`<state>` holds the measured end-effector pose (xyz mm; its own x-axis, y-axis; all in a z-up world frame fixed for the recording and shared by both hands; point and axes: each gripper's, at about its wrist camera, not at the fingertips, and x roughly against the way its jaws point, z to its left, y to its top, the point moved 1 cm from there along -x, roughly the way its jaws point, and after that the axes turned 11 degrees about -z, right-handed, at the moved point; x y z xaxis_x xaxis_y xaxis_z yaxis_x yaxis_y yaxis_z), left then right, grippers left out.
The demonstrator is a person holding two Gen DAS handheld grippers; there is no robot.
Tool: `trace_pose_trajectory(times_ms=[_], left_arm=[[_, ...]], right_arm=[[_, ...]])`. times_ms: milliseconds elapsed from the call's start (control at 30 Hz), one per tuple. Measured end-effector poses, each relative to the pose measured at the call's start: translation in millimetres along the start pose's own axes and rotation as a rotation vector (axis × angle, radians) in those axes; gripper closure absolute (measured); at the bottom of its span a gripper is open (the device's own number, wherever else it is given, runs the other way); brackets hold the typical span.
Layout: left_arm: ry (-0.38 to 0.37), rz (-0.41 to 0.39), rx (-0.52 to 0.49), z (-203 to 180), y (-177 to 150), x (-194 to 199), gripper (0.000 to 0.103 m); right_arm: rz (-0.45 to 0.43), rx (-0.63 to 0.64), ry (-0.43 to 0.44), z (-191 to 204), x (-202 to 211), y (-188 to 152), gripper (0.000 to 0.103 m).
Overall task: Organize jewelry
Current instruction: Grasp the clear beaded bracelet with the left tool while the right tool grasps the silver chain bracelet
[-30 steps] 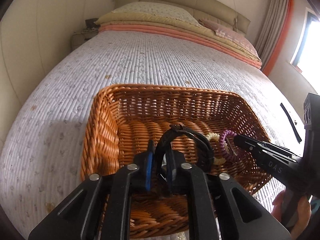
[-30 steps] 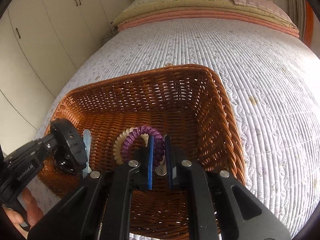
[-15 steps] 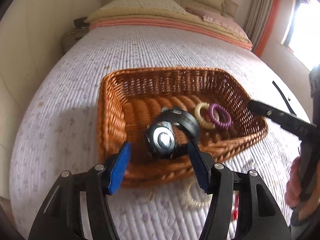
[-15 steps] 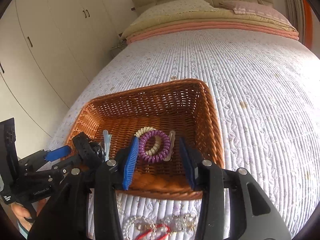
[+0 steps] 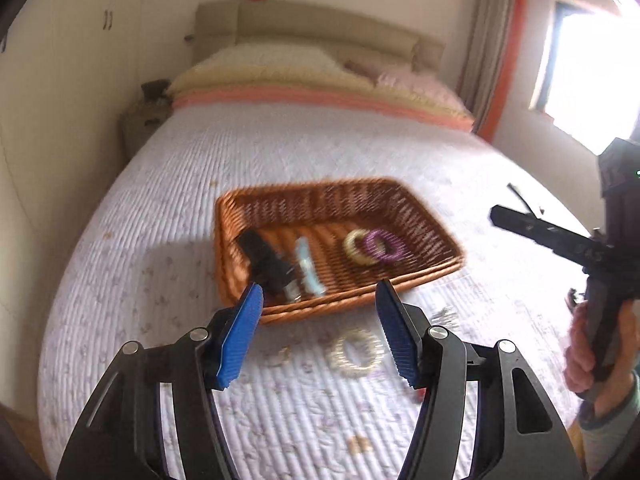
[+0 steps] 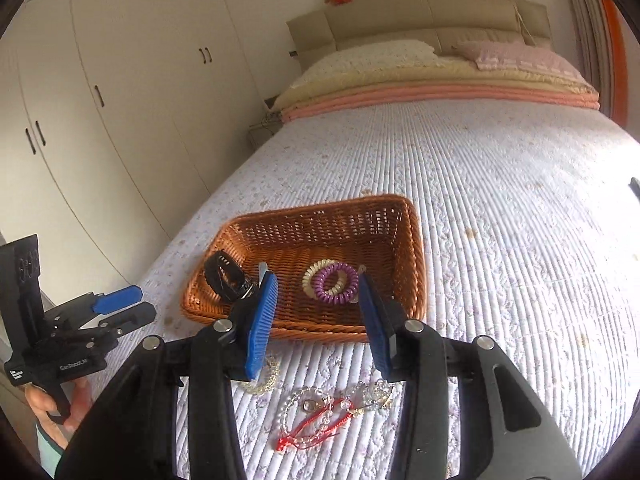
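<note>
A wicker basket (image 5: 424, 216) (image 6: 416, 240) sits on the bed. In it lie a black watch (image 5: 266, 262) (image 6: 224, 278), a pale blue clip (image 5: 308, 266), a cream coil tie (image 5: 354, 246) and a purple coil tie (image 5: 384, 246) (image 6: 335, 283). My left gripper (image 5: 318, 330) is open and empty, held above and in front of the basket. My right gripper (image 6: 320, 316) is open and empty too. On the bedspread in front of the basket lie a cream beaded bracelet (image 5: 356, 354) (image 6: 266, 380), a red cord bracelet (image 6: 312, 430) and clear bead bracelets (image 6: 360, 394).
The white quilted bedspread (image 6: 500, 240) stretches to stacked pillows and blankets (image 6: 420, 76) at the headboard. White wardrobes (image 6: 120, 100) stand on the left. A black strap (image 5: 522, 200) lies on the bed at the right. A window (image 5: 588, 68) is at right.
Both grippers let go of the watch and the purple coil tie, opened, and pulled back and up from the basket. The watch now lies at the basket's left end.
</note>
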<state>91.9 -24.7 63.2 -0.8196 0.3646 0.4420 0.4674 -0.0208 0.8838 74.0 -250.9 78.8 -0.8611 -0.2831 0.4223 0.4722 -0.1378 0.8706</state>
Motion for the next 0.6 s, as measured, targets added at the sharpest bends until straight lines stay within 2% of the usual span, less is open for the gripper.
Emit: trace_pose_trajectory(times_ms=[133,233,400,600], left_arm=[[-0.049,-0.068,0.01,-13.7,-10.7,19.0,0.046],[-0.067,-0.08,0.034,-13.2,-23.4,18.2,0.046],[-0.055,0.018,0.085,-5.4,-51.0,-14.4,0.047],[-0.026,0.135,0.122,1.8,-76.8,-67.3,0.052]], right_arm=[[-0.042,0.059,-0.024,2.3,19.1,-8.8,0.064],[-0.04,0.104,-0.048,-1.1,17.2,-22.4,0.064],[0.029,0.082,-0.061,-18.9,1.5,-50.2,0.064],[0.136,-0.028,-0.094,-50.6,-29.1,-81.4,0.064]])
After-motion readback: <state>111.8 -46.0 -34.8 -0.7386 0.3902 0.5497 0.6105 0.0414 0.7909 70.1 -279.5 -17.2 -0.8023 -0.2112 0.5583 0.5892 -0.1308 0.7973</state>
